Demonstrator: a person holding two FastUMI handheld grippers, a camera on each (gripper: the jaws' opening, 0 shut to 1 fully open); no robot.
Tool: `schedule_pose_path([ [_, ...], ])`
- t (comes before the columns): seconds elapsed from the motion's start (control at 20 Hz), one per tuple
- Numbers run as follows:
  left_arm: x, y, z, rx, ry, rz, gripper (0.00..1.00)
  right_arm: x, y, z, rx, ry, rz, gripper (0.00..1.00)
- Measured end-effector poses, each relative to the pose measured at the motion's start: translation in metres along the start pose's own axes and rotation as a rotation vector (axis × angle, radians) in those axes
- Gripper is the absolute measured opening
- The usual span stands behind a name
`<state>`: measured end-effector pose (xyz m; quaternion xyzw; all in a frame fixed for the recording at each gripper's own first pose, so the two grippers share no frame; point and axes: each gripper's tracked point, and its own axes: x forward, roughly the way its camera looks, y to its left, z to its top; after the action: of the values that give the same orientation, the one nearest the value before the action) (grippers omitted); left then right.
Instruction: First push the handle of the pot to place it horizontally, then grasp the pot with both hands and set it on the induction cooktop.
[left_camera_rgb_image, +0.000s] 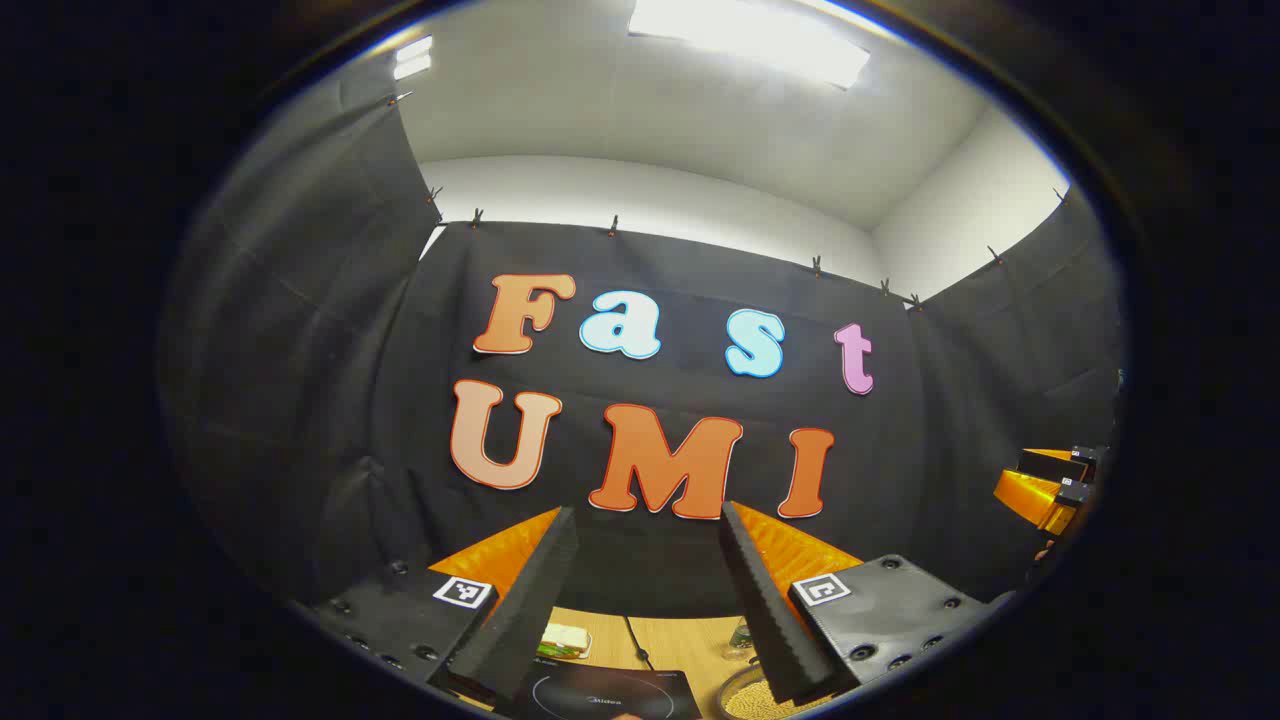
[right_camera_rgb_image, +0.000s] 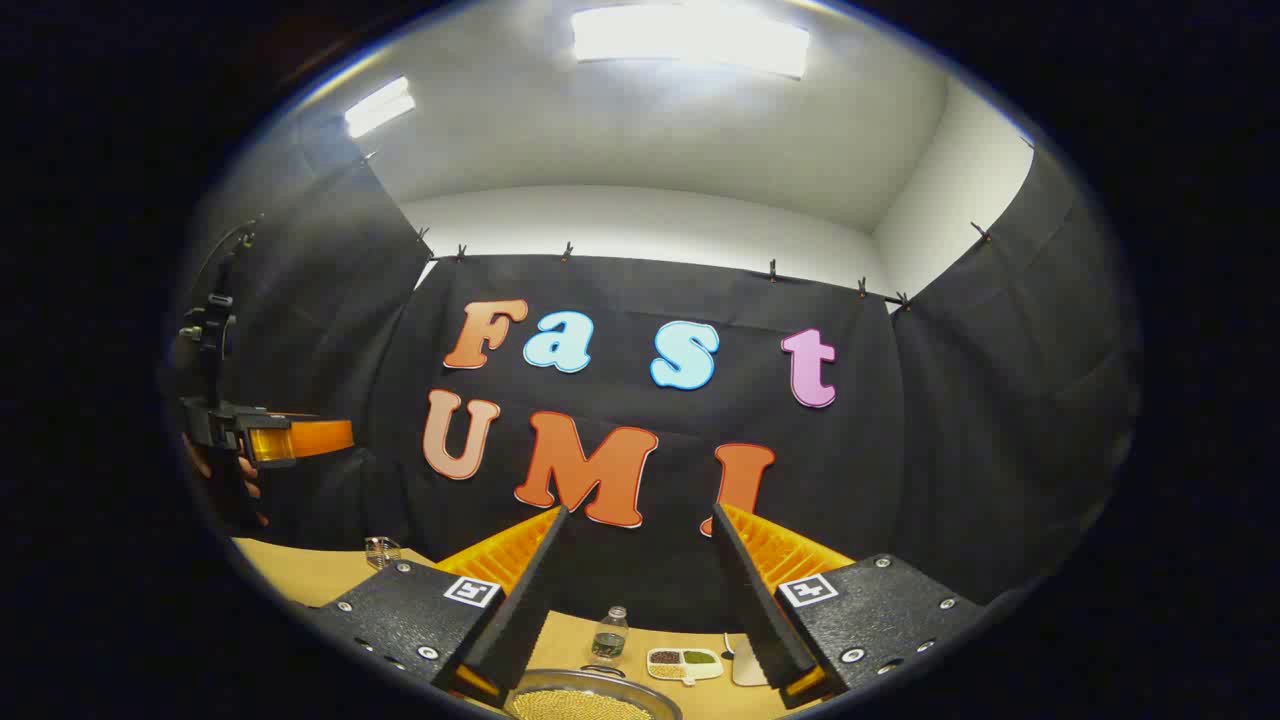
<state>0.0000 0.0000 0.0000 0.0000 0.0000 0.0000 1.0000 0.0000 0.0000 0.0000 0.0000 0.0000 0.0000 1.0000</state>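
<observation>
The induction cooktop (left_camera_rgb_image: 605, 693) lies low on the wooden table (left_camera_rgb_image: 690, 640), the grain-filled pot (right_camera_rgb_image: 590, 700) just beside it. The left claw (left_camera_rgb_image: 645, 600) and right claw (right_camera_rgb_image: 635, 610) hang released, raised high; descending blind risks knocking the pot. Black cloth walls the booth.

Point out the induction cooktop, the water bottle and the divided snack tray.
induction cooktop (left_camera_rgb_image: 610, 693), left gripper view, on its dark glass top.
water bottle (right_camera_rgb_image: 609, 636), right gripper view, on its clear body.
divided snack tray (right_camera_rgb_image: 684, 663), right gripper view, on its middle, between compartments.
</observation>
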Motion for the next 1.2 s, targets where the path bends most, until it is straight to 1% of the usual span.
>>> schedule_pose_path([
  [0.15, 0.003, -0.008, -0.003, -0.002, 0.004, -0.027, 0.95, 0.0, -0.007, 0.007, -0.003, -0.018, -0.021, 0.85],
  [0.25, 0.002, -0.018, -0.005, -0.013, 0.02, -0.054, 0.94, 0.0, -0.007, 0.012, 0.015, -0.023, -0.02, 0.85],
  [0.4, 0.0, -0.017, -0.002, -0.022, 0.026, -0.048, 0.94, -0.003, -0.009, 0.016, 0.033, -0.035, -0.015, 0.85],
  [0.5, -0.005, -0.013, -0.003, -0.032, 0.027, -0.035, 0.95, -0.007, -0.002, 0.014, 0.069, -0.027, 0.016, 0.86],
  [0.6, -0.009, -0.012, -0.007, -0.035, 0.042, -0.034, 0.94, -0.008, 0.0, 0.011, 0.09, -0.02, 0.041, 0.86],
  [0.65, -0.009, -0.01, -0.007, -0.034, 0.045, -0.031, 0.95, -0.008, -0.003, 0.012, 0.087, -0.02, 0.039, 0.86],
  [0.8, -0.013, -0.004, 0.007, 0.004, 0.012, 0.0, 0.93, -0.008, -0.007, 0.014, 0.056, -0.024, 0.02, 0.86],
  [0.85, -0.013, -0.007, 0.008, 0.009, 0.004, 0.0, 0.93, -0.01, -0.005, 0.016, 0.052, -0.036, 0.028, 0.86],
  [0.95, -0.015, -0.014, 0.009, 0.007, 0.001, -0.014, 0.95, -0.013, 0.009, 0.018, 0.067, -0.054, 0.067, 0.86],
  [1.05, -0.015, -0.012, 0.007, 0.013, -0.003, -0.008, 0.94, -0.017, 0.017, 0.013, 0.094, -0.055, 0.1, 0.87],
  [1.2, -0.011, -0.01, -0.001, 0.031, 0.007, 0.003, 0.95, -0.018, 0.015, 0.004, 0.129, -0.031, 0.107, 0.87],
])
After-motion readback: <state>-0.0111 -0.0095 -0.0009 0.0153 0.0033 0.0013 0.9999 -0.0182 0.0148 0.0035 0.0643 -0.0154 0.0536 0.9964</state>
